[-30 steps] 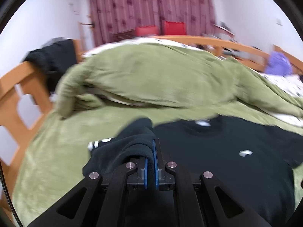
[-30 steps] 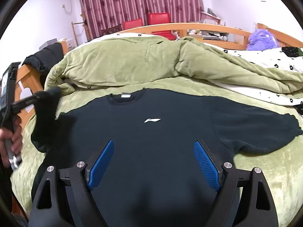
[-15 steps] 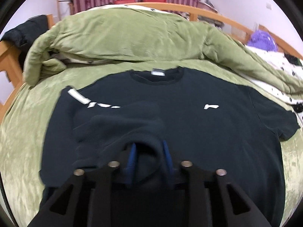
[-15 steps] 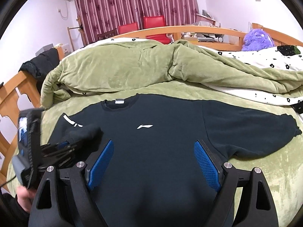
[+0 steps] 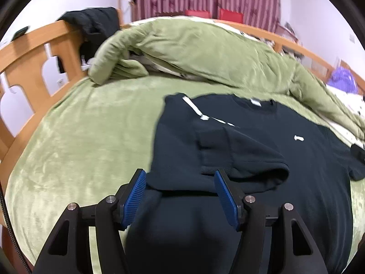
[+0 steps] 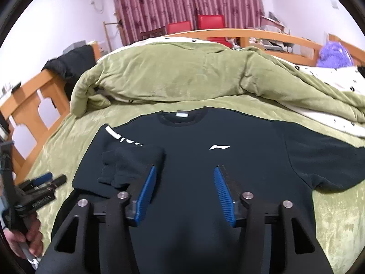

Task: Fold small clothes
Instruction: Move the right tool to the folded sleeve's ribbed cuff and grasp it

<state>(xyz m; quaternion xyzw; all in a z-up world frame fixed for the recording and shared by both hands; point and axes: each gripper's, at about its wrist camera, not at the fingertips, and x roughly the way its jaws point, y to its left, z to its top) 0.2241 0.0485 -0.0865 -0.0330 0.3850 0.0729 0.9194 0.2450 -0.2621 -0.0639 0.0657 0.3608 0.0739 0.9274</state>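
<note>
A black sweatshirt [image 6: 205,171] with a small white logo lies flat, front up, on the green bed; it also shows in the left wrist view [image 5: 296,159]. Its left sleeve [image 6: 132,162] is folded inward over the body, cuff toward me, also seen in the left wrist view [image 5: 232,150]. Its right sleeve [image 6: 324,157] lies spread out to the right. My left gripper [image 5: 180,187] is open and empty just short of the folded sleeve; it shows at the left edge of the right wrist view [image 6: 43,182]. My right gripper [image 6: 184,182] is open and empty above the sweatshirt's lower body.
A bunched green quilt [image 6: 182,77] lies across the bed behind the sweatshirt. A wooden bed rail [image 5: 34,52] runs along the left, with dark clothing [image 5: 91,25] draped on it. A purple plush toy [image 6: 335,54] sits far right. Green sheet [image 5: 91,132] lies left of the sweatshirt.
My left gripper carried the left sleeve over the sweatshirt's body, opened, let it go and drew back to the left. My right gripper stayed open and narrowed its gap.
</note>
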